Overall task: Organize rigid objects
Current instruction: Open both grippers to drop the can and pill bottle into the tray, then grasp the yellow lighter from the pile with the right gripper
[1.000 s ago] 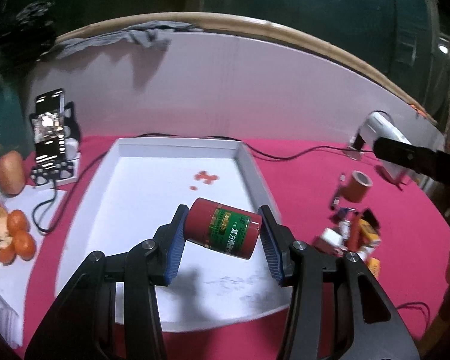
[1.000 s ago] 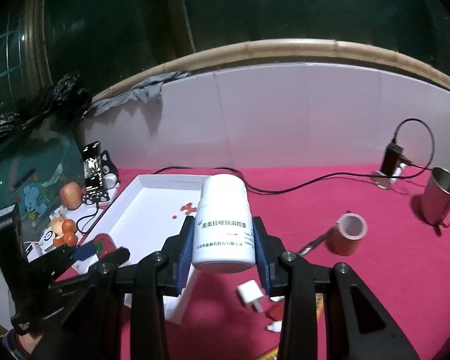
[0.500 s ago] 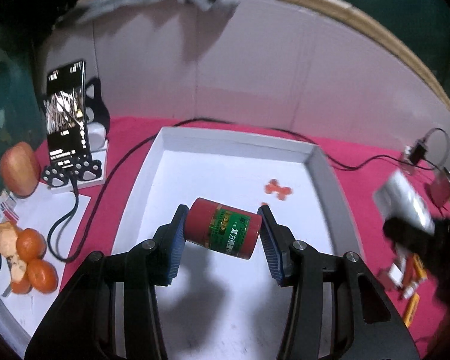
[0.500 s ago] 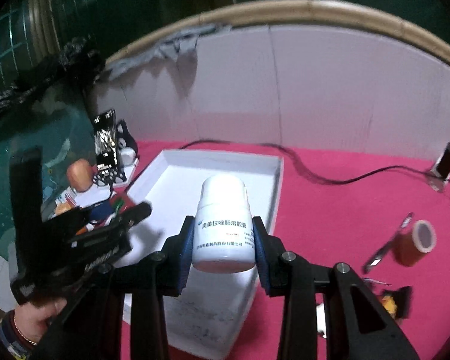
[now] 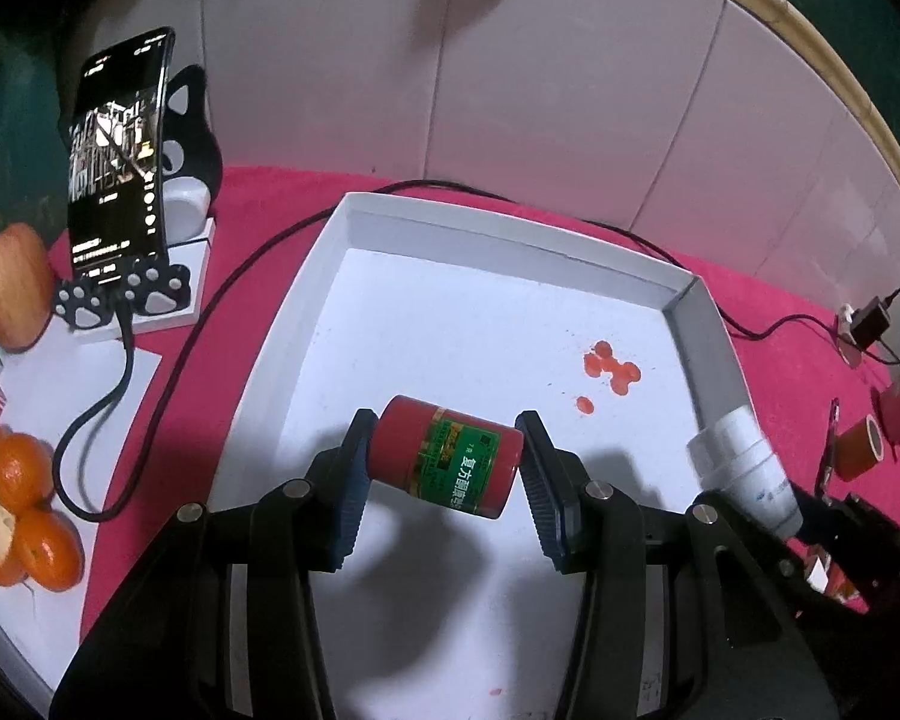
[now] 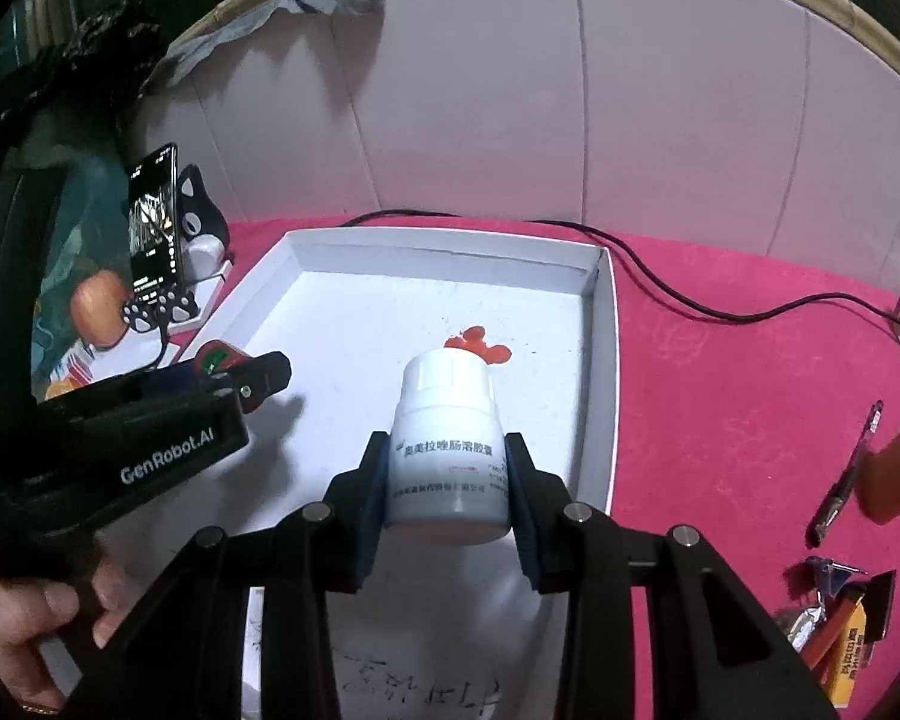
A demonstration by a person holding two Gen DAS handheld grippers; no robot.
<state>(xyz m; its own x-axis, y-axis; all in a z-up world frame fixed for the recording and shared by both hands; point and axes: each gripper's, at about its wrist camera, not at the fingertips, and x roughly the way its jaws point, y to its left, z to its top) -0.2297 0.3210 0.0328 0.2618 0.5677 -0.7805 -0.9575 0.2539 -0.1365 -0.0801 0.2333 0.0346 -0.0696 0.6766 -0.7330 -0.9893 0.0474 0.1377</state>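
Left wrist view
Left gripper (image 5: 444, 471): clamped on the red jar (image 5: 445, 464) — ribbed blue pads (image 5: 350, 495) press its two flat ends.
Red jar: short glossy cylinder, green and gold label band, lying tilted on its side, held above the tray floor.
Tray (image 5: 513, 243): shallow white rectangular box with low upright walls; matt floor, scuffed grey near the front.
Stains (image 5: 611, 367): a cluster of round red blots on the tray floor, right of centre.
White bottle (image 5: 744, 468): ridged cap, smooth body, seen at the tray's right wall.
Cloth (image 5: 768, 324): magenta, felt-like, under the tray.
Phone (image 5: 119, 153): dark slab upright on a paw-print stand, left of the tray.
Fruit: one apple (image 5: 7, 285) and several oranges (image 5: 36, 531) at far left.

Right wrist view
Right gripper (image 6: 448, 489): closed on the white bottle (image 6: 447, 447) — pads grip both sides of the body.
White bottle: upright, matt plastic, ribbed screw cap, printed label; it hangs over the tray's (image 6: 606, 324) right half, near the stains (image 6: 477, 345).
Left gripper (image 6: 228, 369): black plastic body at left over the tray, with the red jar (image 6: 216, 355) barely showing at its tip.
Tape (image 6: 897, 471): brown roll on the cloth (image 6: 738, 396), well right of the tray.
Pen (image 6: 849, 474): dark, slim, just beside the tape.
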